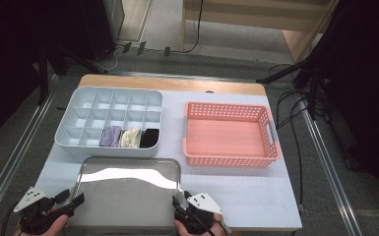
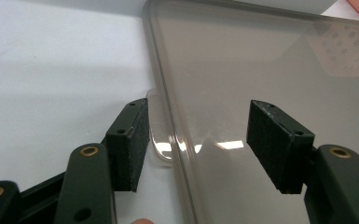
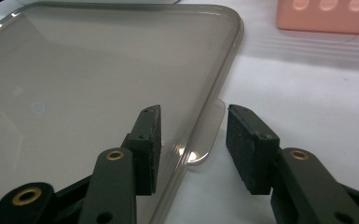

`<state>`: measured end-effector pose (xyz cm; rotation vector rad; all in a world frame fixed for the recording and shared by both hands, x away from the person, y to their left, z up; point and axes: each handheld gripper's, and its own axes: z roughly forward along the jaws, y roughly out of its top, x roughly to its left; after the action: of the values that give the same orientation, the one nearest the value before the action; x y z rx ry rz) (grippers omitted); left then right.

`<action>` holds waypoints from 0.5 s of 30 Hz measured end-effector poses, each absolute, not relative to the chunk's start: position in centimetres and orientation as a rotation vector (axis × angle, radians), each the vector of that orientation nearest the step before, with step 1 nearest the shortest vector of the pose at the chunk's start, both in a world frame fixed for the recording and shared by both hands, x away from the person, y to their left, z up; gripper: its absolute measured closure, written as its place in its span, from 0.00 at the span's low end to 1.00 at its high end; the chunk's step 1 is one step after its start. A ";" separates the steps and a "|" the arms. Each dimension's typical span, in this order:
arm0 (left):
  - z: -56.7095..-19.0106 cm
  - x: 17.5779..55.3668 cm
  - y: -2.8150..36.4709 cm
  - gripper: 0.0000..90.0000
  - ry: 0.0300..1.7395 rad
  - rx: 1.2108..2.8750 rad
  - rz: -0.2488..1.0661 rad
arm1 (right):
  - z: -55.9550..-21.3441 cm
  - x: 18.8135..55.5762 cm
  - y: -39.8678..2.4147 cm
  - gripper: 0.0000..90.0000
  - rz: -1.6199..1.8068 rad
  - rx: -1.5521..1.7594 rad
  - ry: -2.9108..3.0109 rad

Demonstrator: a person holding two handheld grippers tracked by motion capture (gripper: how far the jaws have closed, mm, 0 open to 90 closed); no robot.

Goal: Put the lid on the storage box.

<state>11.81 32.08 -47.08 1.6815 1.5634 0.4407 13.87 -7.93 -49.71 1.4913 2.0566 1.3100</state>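
**Fingers straddle both side edges of the clear lid**

Fingers (image 2: 130,144) of the left gripper (image 1: 74,200) stand apart, released, with the left edge of the clear lid (image 1: 128,194) running up between them. In the left gripper view the outer finger sits over the white table (image 1: 256,196), just beside the lid's small rounded tab (image 2: 161,140), while the inner finger hangs over the lid's flat face. Neither pad presses on the plastic; a gap shows on both sides of the rim.

On the other side, the right gripper (image 1: 179,201) has its fingers (image 3: 149,149) spread in the same way, holding nothing. The lid's right edge and its side tab (image 3: 210,135) lie between them: one finger is over the lid's face, the other over the bare table just past the tab, and both pads are clear of the plastic.

From the high view, the lid lies flat on the table between the two grippers, its near corners by the fingertips. Beyond the fingers, just past the lid's far edge, sits the grey divided box (image 1: 78,110) with rolled socks (image 1: 130,137) in its nearest row. The pink basket (image 1: 270,132) stands beyond and outward of the right fingers, well apart from them.
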 end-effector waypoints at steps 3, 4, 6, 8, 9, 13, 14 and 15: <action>-47.1 11.8 32.2 0.46 1.571 1.671 0.426 | -49.7 13.9 -7.9 0.63 1.309 1.499 2.061; -47.1 11.8 32.1 0.47 1.571 1.673 0.438 | -49.7 14.0 -7.9 0.63 1.313 1.497 2.062; -47.1 11.8 32.0 0.48 1.572 1.685 0.454 | -49.7 14.0 -7.8 0.62 1.311 1.497 2.060; -47.1 11.8 32.0 0.49 1.574 1.682 0.450 | -49.6 14.1 -7.8 0.62 1.324 1.519 2.059; -47.1 11.8 32.0 0.50 1.580 1.676 0.446 | -49.6 14.1 -7.7 0.62 1.329 1.540 2.055; -46.9 11.9 31.7 0.54 1.609 1.690 0.470 | -49.5 14.3 -7.9 0.62 1.353 1.593 2.035; -46.9 12.0 31.6 0.55 1.619 1.691 0.474 | -49.5 14.3 -7.9 0.62 1.356 1.614 2.027; -46.8 12.0 31.6 0.58 1.628 1.695 0.486 | -49.5 14.3 -7.8 0.63 1.355 1.623 2.019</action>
<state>11.99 31.63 -46.81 1.6954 1.6278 0.4859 14.29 -7.84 -49.52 1.6226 2.0186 1.3549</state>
